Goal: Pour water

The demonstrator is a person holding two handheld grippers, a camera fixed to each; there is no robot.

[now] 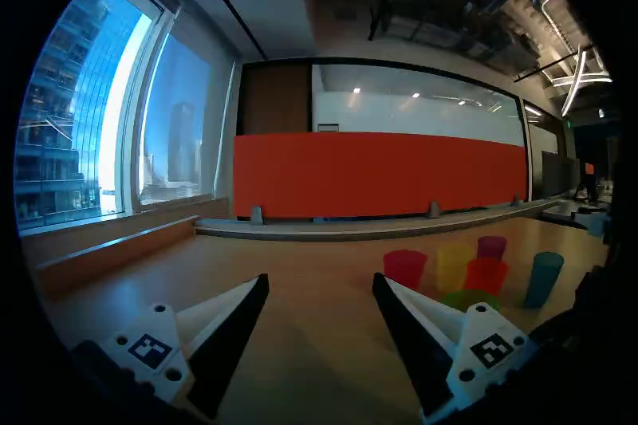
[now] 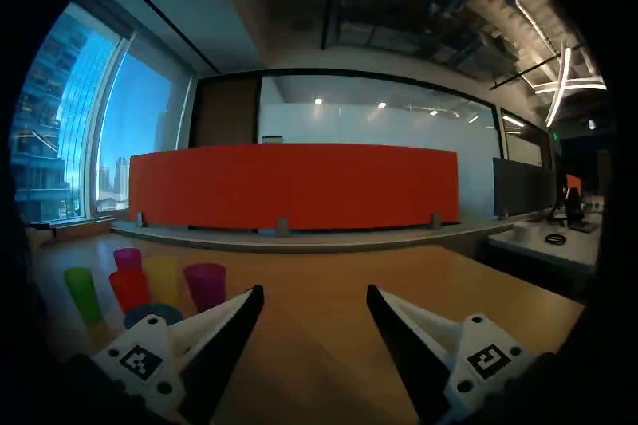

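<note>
The left tool (image 1: 320,278) and the right tool (image 2: 313,289) are wide and empty over the light wooden table (image 1: 303,345). Coloured translucent plastic cups (image 1: 486,273) cluster right of the left tool

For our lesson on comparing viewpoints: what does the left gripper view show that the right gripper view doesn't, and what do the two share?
Left gripper view: the open left hand-held gripper, with the coloured cups off to its right and a teal cup standing outermost.
Right gripper view: the open right hand-held gripper, with the cups off to its left, a green cup outermost, and a pale side desk at the right.
Both: the wooden table, the orange partition and the windows.
</note>
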